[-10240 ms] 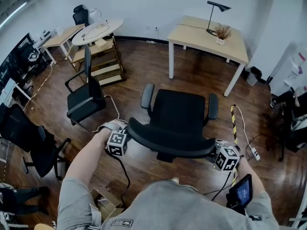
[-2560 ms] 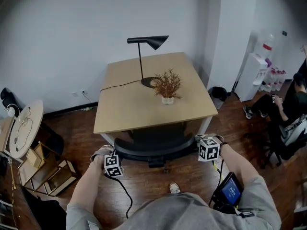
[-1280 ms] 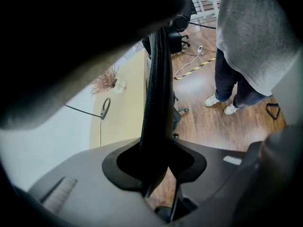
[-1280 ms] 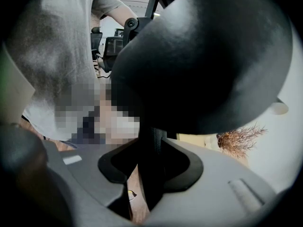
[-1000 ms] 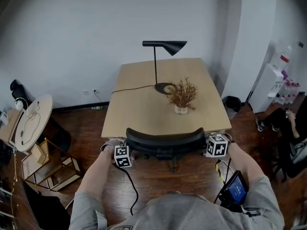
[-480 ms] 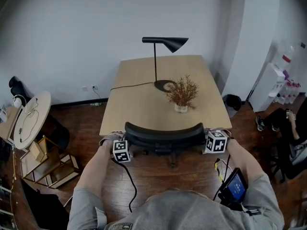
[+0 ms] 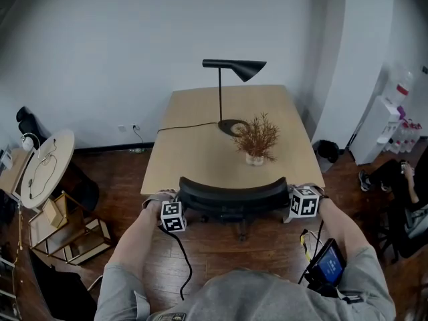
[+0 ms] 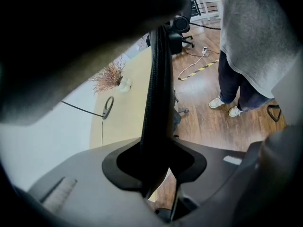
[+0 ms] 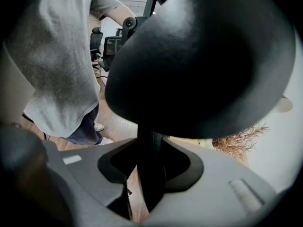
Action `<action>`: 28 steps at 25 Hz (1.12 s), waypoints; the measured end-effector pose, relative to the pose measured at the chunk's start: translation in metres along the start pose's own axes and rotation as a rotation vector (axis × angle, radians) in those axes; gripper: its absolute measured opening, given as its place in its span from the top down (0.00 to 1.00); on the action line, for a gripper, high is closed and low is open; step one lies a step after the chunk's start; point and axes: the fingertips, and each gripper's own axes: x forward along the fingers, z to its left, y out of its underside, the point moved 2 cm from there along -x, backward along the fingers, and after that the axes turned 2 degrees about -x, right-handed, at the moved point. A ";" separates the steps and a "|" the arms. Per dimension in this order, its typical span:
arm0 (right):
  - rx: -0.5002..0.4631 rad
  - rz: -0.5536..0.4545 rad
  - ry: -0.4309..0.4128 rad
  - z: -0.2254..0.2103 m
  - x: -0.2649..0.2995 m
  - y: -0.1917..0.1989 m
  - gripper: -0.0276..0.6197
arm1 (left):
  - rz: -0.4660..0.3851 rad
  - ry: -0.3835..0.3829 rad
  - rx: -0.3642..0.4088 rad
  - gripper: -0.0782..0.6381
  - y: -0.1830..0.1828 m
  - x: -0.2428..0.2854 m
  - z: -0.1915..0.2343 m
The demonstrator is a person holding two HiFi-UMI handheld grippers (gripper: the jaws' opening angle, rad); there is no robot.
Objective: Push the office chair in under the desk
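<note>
Overhead, the office chair point(image 7: 233, 194) stands at the near edge of the desk point(image 7: 194, 146), its seat hidden beneath the tabletop and only the curved black backrest point(image 7: 231, 188) showing in front of it. The left gripper point(image 8: 154, 170) pinches the backrest's left end, the thin black rim running up from between its jaws. The right gripper point(image 9: 150, 174) clamps the right end in the same way, with the backrest's dark bulk filling the upper part of its view. Both marker cubes flank the backrest, just beside its ends. On the desk stand a black lamp point(image 7: 234, 65) and a dried plant point(image 7: 258, 136) in a small pale vase, well behind the backrest. A round table point(image 7: 43, 169) stands to the left, on the wooden floor point(image 7: 221, 246).
</note>
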 end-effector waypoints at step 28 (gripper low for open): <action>0.300 -0.307 0.394 -0.034 -0.101 0.000 0.77 | -0.207 -0.349 -0.461 0.69 0.034 -0.066 0.018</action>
